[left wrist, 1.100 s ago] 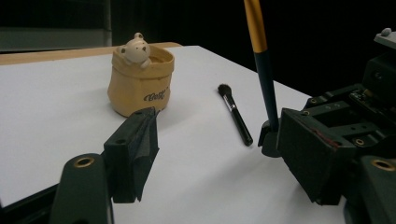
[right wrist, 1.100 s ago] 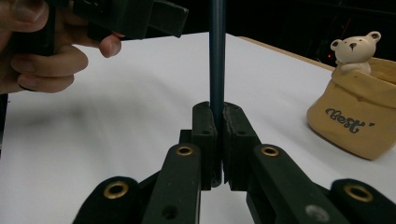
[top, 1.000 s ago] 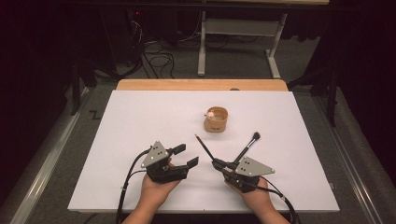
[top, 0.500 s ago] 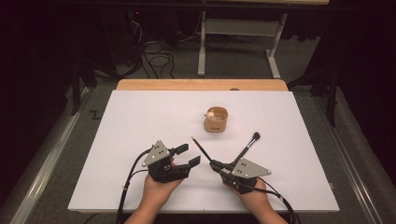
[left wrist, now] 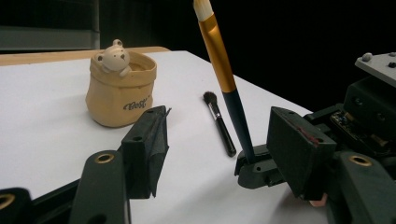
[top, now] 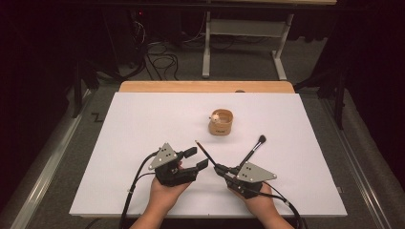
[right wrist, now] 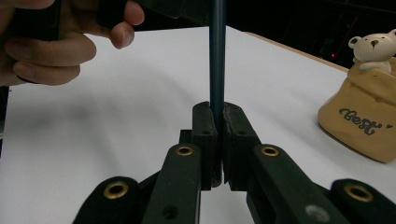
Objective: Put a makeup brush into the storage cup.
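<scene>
A gold-banded brush (left wrist: 219, 70) is clamped upright in the right hand-held gripper (top: 220, 169) so it can be taken by the half-open, just-narrowing, empty left hand-held gripper (top: 197, 159).

High view looks down from above the table (top: 143, 124); both gripper views sit low and close, sharing the bear pot (left wrist: 120, 88).

Tan bear-topped pot (left wrist: 120, 91), gold-banded dark-blue brush (left wrist: 223, 70), black brush (left wrist: 219, 123), white table (top: 143, 124), black tongs (right wrist: 218, 140).
</scene>
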{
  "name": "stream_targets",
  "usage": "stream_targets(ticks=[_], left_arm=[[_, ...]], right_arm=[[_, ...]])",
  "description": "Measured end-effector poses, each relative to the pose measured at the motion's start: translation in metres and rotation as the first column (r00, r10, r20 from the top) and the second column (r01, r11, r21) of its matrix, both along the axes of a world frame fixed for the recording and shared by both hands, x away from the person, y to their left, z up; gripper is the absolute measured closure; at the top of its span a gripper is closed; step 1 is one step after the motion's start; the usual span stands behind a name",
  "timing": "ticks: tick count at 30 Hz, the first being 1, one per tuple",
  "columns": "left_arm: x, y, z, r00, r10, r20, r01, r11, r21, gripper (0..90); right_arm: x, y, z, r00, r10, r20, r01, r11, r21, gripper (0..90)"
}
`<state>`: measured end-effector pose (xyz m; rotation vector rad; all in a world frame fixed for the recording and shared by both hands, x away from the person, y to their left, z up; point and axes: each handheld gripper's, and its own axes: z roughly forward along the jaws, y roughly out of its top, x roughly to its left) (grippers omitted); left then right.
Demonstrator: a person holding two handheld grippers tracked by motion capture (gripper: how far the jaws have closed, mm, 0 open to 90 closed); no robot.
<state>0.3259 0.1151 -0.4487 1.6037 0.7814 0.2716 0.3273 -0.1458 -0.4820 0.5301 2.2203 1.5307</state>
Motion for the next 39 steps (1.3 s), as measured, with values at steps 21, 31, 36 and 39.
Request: stream_targets(ticks=[21,31,36,39], left_arm=[[0.0029,0.0025,0.0011,0.999,-0.041,-0.018,0.04,0.9969,-0.068,54.5],[0.0035,0.003,0.0011,0.9988,-0.046,-0.016,0.044,0.9959,-0.079,63.0],[0.0038,0.0032,0.0012,0.9989,-0.045,-0.015,0.044,0.9956,-0.083,65.5],[0.0036,0.0031,0.0012,0.9989,-0.046,-0.013,0.044,0.9954,-0.086,67.6]], right_arm=[[-0.0016,0.0028,-0.0016,1.0,0.008,0.005,-0.008,1.0,-0.016,86.3],[-0.0027,0.0043,-0.0023,0.9999,0.013,0.008,-0.013,1.0,-0.027,86.3],[-0.0032,0.0053,-0.0028,0.9999,0.013,0.002,-0.013,0.999,-0.033,86.3],[-0.0028,0.0057,-0.0031,0.9998,0.017,0.005,-0.017,0.999,-0.031,86.3]])
